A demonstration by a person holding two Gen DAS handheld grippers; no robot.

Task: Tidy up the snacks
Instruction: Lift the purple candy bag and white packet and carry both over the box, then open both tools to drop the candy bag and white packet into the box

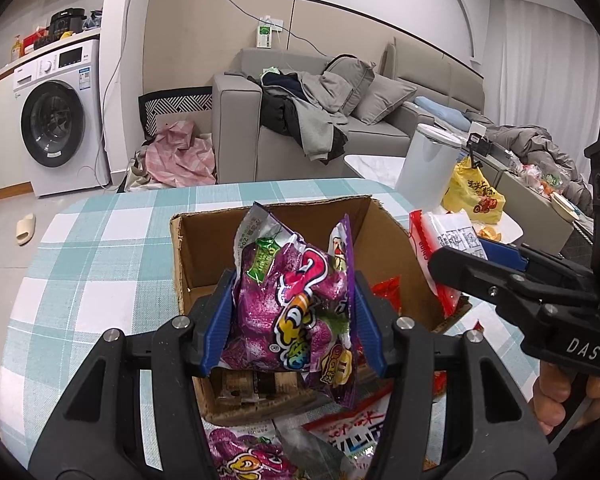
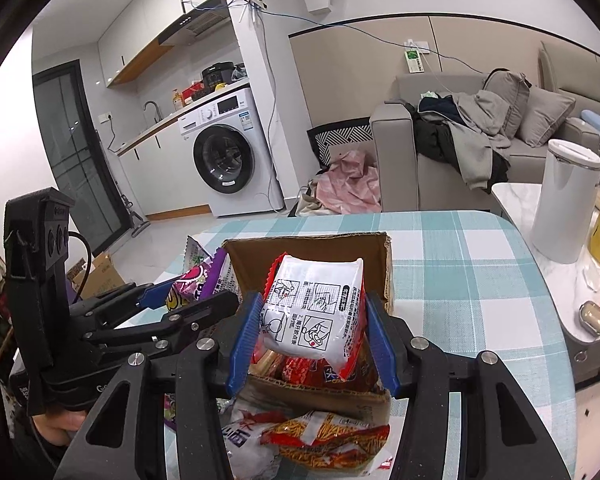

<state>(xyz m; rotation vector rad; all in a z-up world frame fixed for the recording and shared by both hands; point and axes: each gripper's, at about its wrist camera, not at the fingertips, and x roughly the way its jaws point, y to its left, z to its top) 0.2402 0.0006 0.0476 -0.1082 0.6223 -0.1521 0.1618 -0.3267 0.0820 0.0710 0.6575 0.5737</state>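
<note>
An open cardboard box (image 1: pixel 204 240) stands on the checked tablecloth; it also shows in the right wrist view (image 2: pixel 312 246). My left gripper (image 1: pixel 294 300) is shut on a purple snack bag (image 1: pixel 292 304) and holds it over the box. My right gripper (image 2: pixel 312 332) is shut on a white and red snack packet (image 2: pixel 316 312) and holds it over the box's near side. The right gripper (image 1: pixel 484 256) shows at the right of the left wrist view, with its packet (image 1: pixel 444 240). The left gripper (image 2: pixel 168 304) shows at the left of the right wrist view.
Red snack packets (image 2: pixel 320 372) lie inside the box. More bags lie in front of it: a purple one (image 1: pixel 244 456), a white and red one (image 1: pixel 352 428), an orange stick-snack bag (image 2: pixel 328 440). A white canister (image 2: pixel 564 204) and yellow bag (image 1: pixel 474 190) stand on the side table.
</note>
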